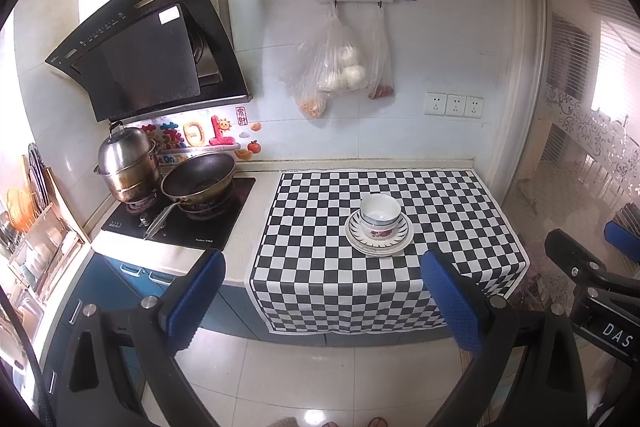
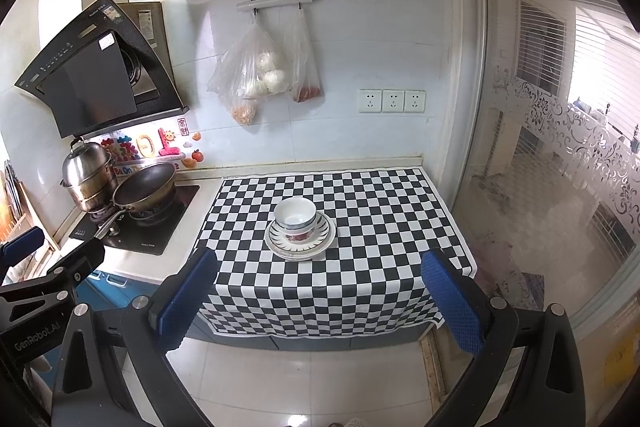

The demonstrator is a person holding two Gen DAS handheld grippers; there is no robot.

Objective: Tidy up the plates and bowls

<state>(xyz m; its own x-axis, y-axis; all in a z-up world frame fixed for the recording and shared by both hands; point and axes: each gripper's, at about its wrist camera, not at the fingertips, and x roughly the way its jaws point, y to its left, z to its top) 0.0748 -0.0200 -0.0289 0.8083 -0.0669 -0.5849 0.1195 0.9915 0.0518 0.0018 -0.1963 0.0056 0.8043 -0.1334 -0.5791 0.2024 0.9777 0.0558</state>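
Observation:
A stack of white bowls (image 1: 379, 214) with a flower pattern sits on stacked plates (image 1: 379, 245) in the middle of the black-and-white checkered cloth (image 1: 460, 211). The same bowls (image 2: 296, 215) and plates (image 2: 300, 247) show in the right wrist view. My left gripper (image 1: 324, 275) is open and empty, held back from the counter's front edge. My right gripper (image 2: 320, 275) is open and empty, also back from the counter. Each gripper shows at the edge of the other's view.
A steel steamer pot (image 1: 126, 163) and a dark wok (image 1: 199, 175) stand on the stove (image 1: 224, 227) to the left. A dish rack (image 1: 32, 227) is at far left. Plastic bags (image 1: 336, 67) hang on the wall. A glass sliding door (image 2: 560, 187) is on the right.

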